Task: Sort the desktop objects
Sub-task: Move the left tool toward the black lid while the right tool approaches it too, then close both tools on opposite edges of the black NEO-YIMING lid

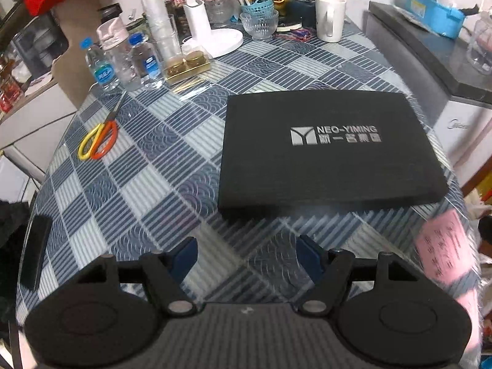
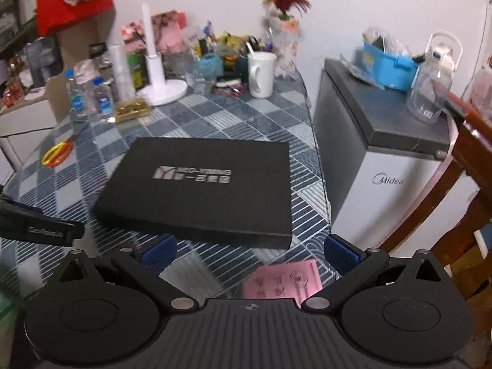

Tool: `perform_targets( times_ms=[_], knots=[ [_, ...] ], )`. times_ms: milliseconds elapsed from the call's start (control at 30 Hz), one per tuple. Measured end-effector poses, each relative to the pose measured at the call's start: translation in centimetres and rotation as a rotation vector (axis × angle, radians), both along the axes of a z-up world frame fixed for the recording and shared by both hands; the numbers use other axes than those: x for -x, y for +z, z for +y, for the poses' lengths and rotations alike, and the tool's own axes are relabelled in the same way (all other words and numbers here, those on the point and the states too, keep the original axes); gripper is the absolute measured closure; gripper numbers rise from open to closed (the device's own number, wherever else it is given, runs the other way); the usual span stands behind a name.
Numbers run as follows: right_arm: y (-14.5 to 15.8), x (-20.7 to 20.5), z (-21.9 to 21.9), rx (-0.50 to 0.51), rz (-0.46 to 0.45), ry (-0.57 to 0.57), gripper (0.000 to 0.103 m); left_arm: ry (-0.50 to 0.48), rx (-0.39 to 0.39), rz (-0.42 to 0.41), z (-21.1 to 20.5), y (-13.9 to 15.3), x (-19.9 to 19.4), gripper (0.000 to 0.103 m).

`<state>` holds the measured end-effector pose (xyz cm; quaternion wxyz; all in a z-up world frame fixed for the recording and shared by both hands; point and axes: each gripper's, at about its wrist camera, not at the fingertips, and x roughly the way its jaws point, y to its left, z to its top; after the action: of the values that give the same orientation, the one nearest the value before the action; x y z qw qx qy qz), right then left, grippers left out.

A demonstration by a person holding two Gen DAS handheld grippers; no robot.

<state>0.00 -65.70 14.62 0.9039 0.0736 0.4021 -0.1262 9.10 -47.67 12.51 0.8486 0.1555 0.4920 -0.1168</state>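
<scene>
Checkered blue-and-grey cloth under a clear sheet covers the table (image 1: 172, 141), which stands against a white wall with a small grey-topped fridge (image 2: 384, 141) beside its right edge. Near the middle, toward the right edge, lies a flat black box (image 1: 326, 150) with a silver logo on its lid. Scissors (image 1: 100, 136) with yellow and orange handles lie by the left edge, well apart from the box. Along the back edge stand water bottles (image 1: 123, 58), a white lamp base (image 1: 212, 41), a glass bowl (image 1: 259, 24) and a white mug (image 1: 330, 17). A pink note (image 2: 284, 281) lies at the near edge, just in front of the box. The left gripper (image 1: 247, 256) hovers over the near edge, spread wide and holding nothing; the right gripper (image 2: 250, 253) is likewise wide apart and empty, above the pink note.
</scene>
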Motion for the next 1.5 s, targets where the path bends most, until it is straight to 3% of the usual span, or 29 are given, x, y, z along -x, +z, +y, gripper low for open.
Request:
perform_targets(
  times_ms=[133, 367, 633, 733, 900, 967, 1033, 1067, 1367, 1500],
  knots=[
    [-2.0, -3.0, -2.6, -0.023, 0.028, -0.008, 0.000, -0.005, -0.036, 0.014, -1.6, -1.5, -2.9, 0.019],
    [-4.9, -7.0, -5.1, -0.055, 0.051, -0.004, 0.000, -0.005, -0.031, 0.028, -3.2, -3.8, -6.8, 0.019],
    [-7.7, -10.2, -6.8, -0.089, 0.073, -0.010, 0.000, 0.075, 0.081, 0.070, -2.4, -5.9, -10.9, 0.019],
    [-8.4, -11.1, -7.5, -0.096, 0.078, -0.019, 0.000, 0.059, 0.135, 0.076, -2.4, -6.4, -11.9, 0.019],
    [-9.6, -12.0, -8.1, -0.121, 0.087, -0.023, 0.000, -0.002, 0.114, 0.043, -3.3, -7.0, -12.9, 0.017],
    [-10.0, -12.3, -8.2, -0.132, 0.089, -0.026, 0.000, -0.011, 0.117, 0.036, -3.4, -7.0, -13.3, 0.014],
    [-10.4, -12.6, -8.3, -0.137, 0.089, -0.027, 0.000, -0.011, 0.113, 0.032, -3.2, -7.3, -13.8, 0.000],
    [-10.6, -12.7, -8.3, -0.139, 0.090, -0.026, 0.000, -0.010, 0.110, 0.031, -3.0, -7.4, -14.1, 0.000],
    [-11.4, -13.8, -8.0, -0.164, 0.083, -0.007, 0.000, -0.028, 0.259, 0.087, -0.5, -8.4, -15.5, 0.000],
    [-11.7, -14.2, -8.0, -0.205, 0.079, -0.001, 0.000, -0.050, 0.322, 0.159, -0.1, -9.0, -16.2, 0.000]
  ],
)
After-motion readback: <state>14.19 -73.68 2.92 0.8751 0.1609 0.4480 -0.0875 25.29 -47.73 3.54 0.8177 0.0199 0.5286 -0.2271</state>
